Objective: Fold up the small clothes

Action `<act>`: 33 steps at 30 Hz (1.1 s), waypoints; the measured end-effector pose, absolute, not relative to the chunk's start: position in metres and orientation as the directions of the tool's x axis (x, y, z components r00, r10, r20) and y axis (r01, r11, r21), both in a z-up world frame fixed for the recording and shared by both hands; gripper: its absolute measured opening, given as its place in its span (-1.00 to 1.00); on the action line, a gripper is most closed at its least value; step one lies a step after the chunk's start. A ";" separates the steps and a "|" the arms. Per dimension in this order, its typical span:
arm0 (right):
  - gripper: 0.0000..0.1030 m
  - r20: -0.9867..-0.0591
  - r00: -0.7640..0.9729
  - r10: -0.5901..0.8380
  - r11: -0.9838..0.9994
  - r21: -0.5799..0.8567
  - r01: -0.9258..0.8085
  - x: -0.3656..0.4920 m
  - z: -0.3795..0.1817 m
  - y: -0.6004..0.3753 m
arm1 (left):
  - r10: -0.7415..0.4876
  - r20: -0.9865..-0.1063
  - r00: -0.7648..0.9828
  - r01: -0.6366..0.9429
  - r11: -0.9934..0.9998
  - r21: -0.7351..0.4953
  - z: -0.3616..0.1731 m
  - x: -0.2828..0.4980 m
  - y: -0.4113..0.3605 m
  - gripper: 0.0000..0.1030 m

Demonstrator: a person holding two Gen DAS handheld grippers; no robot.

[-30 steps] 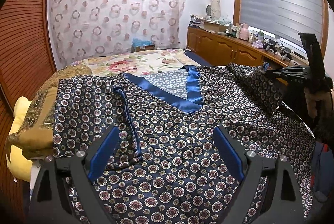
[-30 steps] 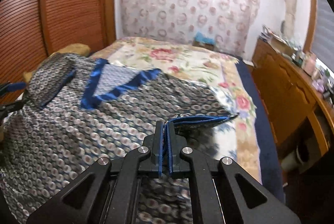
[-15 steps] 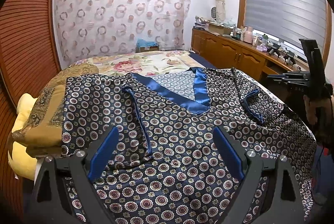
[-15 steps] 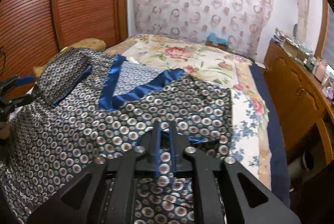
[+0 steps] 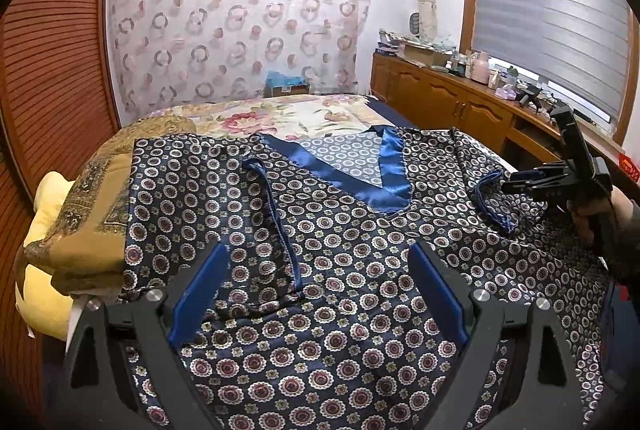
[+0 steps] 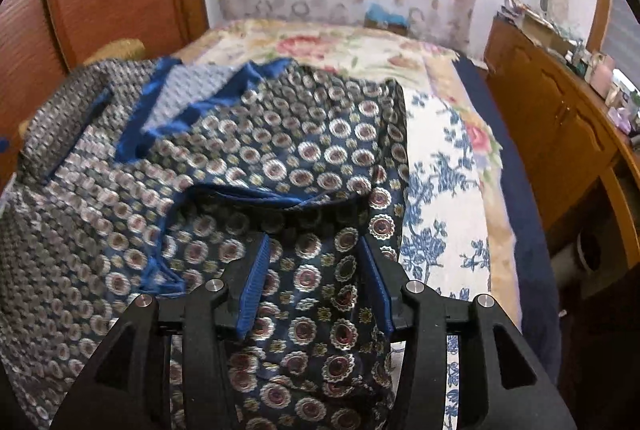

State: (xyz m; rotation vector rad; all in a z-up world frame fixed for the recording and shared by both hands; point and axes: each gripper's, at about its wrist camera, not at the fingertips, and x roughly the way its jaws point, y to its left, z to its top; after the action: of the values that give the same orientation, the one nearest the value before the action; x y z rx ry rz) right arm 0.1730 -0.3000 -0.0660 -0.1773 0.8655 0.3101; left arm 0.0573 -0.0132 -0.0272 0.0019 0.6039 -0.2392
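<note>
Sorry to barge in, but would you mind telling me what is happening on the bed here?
A person holding a gripper in each hand is folding a patterned navy top spread on the bed. Both short sleeves lie folded in over the body. The right gripper hangs just over the right sleeve, its jaws opening with nothing pinched between them. The left gripper hovers open above the lower part of the top.

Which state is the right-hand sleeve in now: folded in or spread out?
Folded in. The sleeve lies on the garment's body, its blue cuff inward; the right gripper, jaws opening, no longer pinches it.
</note>
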 end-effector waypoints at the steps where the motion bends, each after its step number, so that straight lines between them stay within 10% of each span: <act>1: -0.10 -0.772 0.611 0.177 0.942 -0.048 -0.333 0.177 -0.067 -0.299 | -0.220 -0.563 0.797 0.221 0.973 -0.067 -0.027 0.058 -0.012 0.79; 26: -0.12 -0.735 0.645 0.210 0.935 -0.041 -0.352 0.269 -0.044 -0.291 | -0.089 -0.586 0.805 0.093 0.995 -0.023 -0.021 0.137 0.056 0.79; 33: -0.12 -0.764 0.619 0.182 0.950 -0.027 -0.312 0.296 -0.066 -0.316 | -0.078 -0.603 0.794 0.072 0.997 -0.034 -0.023 0.169 0.080 0.48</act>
State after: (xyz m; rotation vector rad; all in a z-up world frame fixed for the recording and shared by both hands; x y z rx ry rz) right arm 0.2962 -0.3155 -0.0660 -0.1628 0.8579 0.2851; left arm 0.1688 0.0800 -0.0227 -0.0096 0.6482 -0.0807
